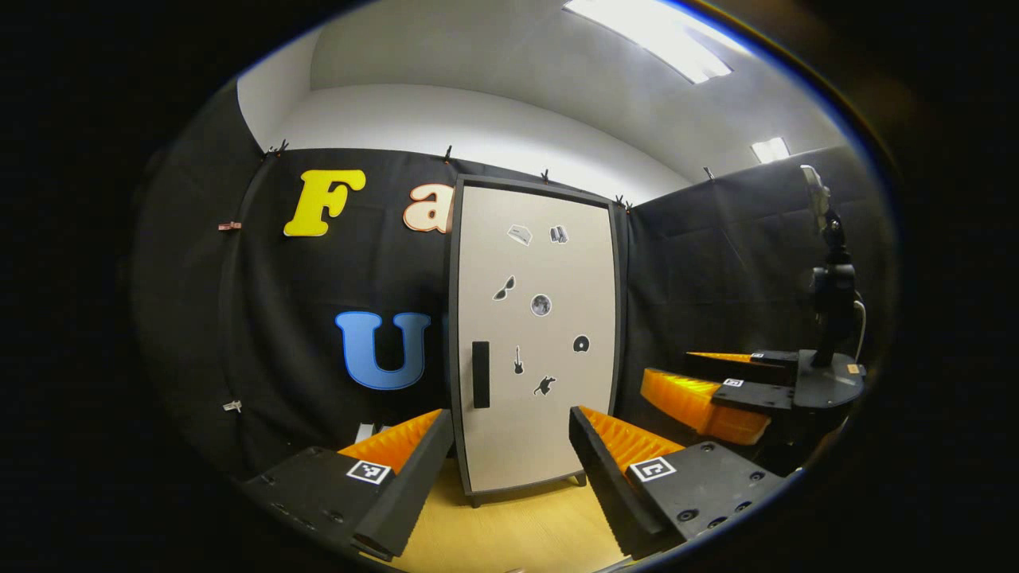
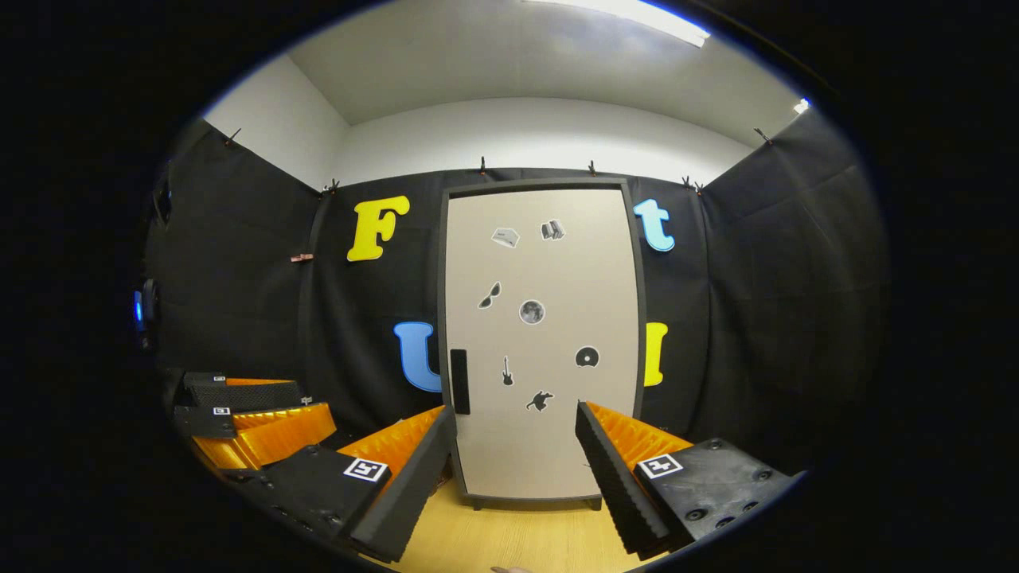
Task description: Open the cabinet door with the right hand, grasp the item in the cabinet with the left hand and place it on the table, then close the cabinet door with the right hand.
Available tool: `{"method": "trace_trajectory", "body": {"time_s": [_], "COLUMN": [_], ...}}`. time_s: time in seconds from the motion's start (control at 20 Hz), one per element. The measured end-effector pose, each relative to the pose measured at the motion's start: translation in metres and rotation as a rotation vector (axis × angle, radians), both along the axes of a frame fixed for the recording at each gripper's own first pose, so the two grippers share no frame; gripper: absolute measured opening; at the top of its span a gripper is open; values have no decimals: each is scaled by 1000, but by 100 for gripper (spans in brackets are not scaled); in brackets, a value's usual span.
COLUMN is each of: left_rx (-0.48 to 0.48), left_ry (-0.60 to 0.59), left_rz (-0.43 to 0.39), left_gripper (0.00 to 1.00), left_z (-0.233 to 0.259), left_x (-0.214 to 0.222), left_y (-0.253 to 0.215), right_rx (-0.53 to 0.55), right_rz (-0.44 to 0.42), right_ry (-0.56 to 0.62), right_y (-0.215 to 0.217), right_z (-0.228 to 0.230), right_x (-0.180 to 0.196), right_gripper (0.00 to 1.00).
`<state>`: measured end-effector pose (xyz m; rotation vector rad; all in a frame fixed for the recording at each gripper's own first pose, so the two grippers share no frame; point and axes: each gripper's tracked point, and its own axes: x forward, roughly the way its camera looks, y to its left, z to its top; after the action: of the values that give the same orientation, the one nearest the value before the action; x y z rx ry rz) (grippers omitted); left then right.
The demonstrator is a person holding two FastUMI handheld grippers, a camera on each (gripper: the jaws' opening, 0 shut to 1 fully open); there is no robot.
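Observation:
A tall cabinet [image 1: 533,334] with a pale door and dark frame stands upright on the wooden table [image 1: 517,533], straight ahead in both views. Its door [image 2: 541,342] is closed, with small stickers on it and a dark vertical handle [image 2: 459,381] near the left edge. The handle [image 1: 481,374] also shows in the left gripper view. My left gripper [image 1: 509,461] is open, short of the cabinet, with nothing between its fingers. My right gripper [image 2: 513,454] is open too, facing the door from a similar distance. The right gripper [image 1: 716,394] appears off to the right in the left gripper view. The cabinet's inside is hidden.
Black cloth walls close in the booth behind and beside the cabinet. A dark stand with a mount [image 1: 832,318] rises at the right in the left gripper view. The left gripper [image 2: 247,414] lies low at the left in the right gripper view. Bare wooden tabletop [image 2: 525,537] lies before the cabinet.

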<state>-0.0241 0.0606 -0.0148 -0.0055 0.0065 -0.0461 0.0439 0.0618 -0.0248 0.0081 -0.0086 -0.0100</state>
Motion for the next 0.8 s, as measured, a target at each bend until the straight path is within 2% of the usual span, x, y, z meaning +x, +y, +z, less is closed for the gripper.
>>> {"method": "trace_trajectory", "body": {"time_s": [0.3,0.5,0.8], "left_rx": [-1,-18,-56], "left_ry": [-13,-36,-15], "left_rz": [93,127,198], "left_gripper": [93,93,93], "left_z": [2,6,-6], "left_x": [13,24,31], "left_y": [32,45,61], "right_rx": [1,26,5], "right_rz": [104,163,184], "right_ry": [11,25,51], "right_y": [31,56,78], "right_z": [-17,-29,-58], "right_x": [62,112,181], "right_gripper": [98,98,98]}}
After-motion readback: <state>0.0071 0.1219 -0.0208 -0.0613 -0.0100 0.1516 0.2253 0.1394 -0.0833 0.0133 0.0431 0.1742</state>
